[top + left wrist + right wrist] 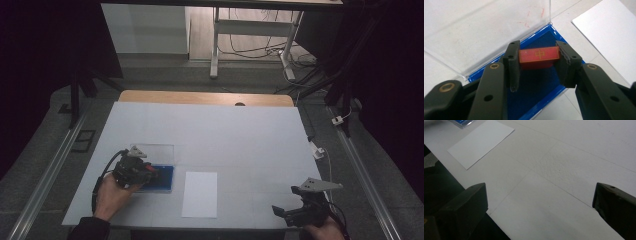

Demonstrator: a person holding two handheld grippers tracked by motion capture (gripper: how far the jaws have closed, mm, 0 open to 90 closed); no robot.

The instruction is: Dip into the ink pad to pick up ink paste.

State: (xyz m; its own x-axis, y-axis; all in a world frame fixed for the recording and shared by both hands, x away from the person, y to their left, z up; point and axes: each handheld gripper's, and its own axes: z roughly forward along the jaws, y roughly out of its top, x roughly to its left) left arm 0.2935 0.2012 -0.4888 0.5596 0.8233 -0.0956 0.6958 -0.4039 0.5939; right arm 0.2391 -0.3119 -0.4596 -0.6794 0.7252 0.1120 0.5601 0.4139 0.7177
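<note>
In the left gripper view our left gripper (537, 62) has its jaws clamped on the two short ends of a small red rectangular block with a gold mark on top (538, 55). The block's long axis runs straight across from one pad to the other, and it sits just above the blue lining of the open blue-lined case (541, 82). The case's clear plastic lid (481, 30) lies folded back on the far side. Our right gripper (539, 202) is well apart at the table's near right, fingers wide apart over bare surface, with the white paper sheet (200, 194) between it and the case. We judge the left hand alone carries the block out.
</note>
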